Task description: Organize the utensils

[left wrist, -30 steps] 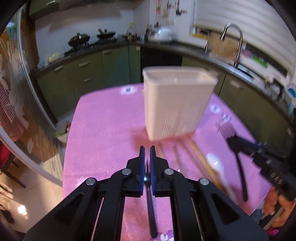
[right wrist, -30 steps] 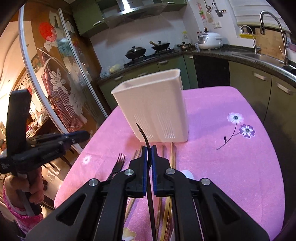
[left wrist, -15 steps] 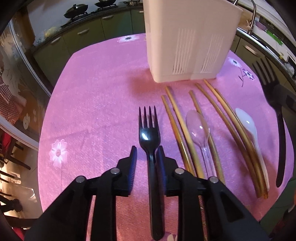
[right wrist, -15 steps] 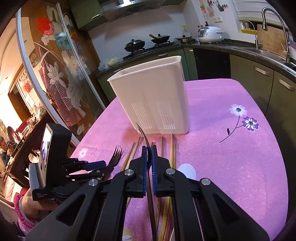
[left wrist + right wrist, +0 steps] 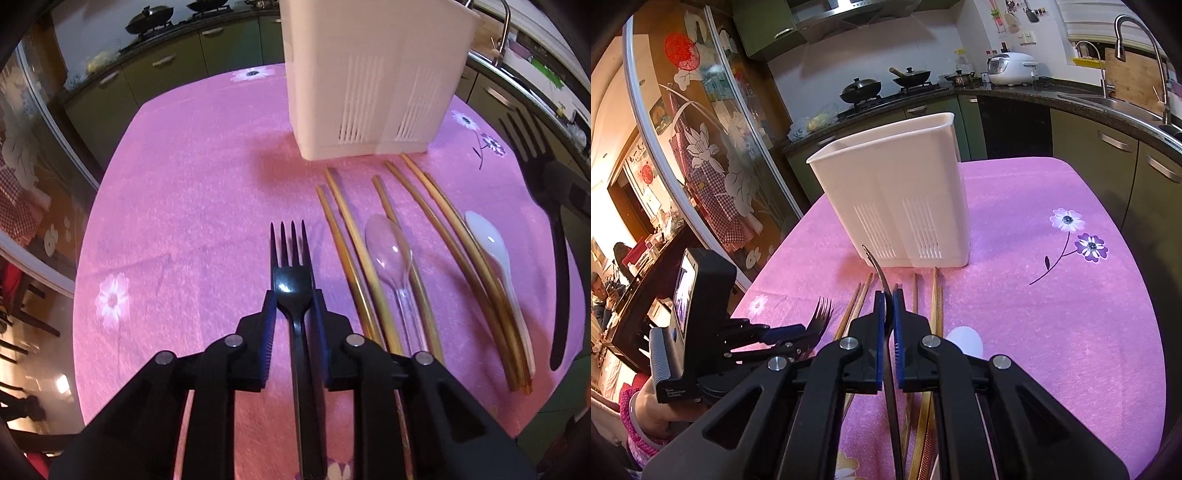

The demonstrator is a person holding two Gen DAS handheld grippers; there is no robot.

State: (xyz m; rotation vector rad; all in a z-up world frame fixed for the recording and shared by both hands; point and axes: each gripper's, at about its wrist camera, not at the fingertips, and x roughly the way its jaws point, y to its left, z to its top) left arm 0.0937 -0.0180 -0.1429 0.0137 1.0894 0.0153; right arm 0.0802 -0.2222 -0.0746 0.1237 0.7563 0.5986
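Observation:
A black fork (image 5: 293,280) lies on the pink tablecloth (image 5: 184,221), tines toward the white utensil holder (image 5: 369,74). My left gripper (image 5: 294,295) is low over it, one finger on each side of the fork's neck. Its jaws are closing, and a slim gap still shows along the handle. My right gripper (image 5: 888,295) is shut on a second black fork (image 5: 877,266), seen edge-on and held above the table in front of the holder (image 5: 897,192). That second fork (image 5: 532,155) also shows at the right edge of the left wrist view. Hidden under my right gripper is most of the table in front of it.
Several wooden chopsticks (image 5: 354,240), a clear spoon (image 5: 389,254) and a white spoon (image 5: 487,240) lie right of the fork. Green kitchen cabinets (image 5: 1108,147) ring the table, and a glass door (image 5: 701,147) stands to the left. A hand in a pink sleeve (image 5: 646,406) holds the left gripper.
My left gripper has dropped toward the table and tipped downward, opened its jaws around the lying fork, then narrowed them a little. The right gripper has kept still with its fork.

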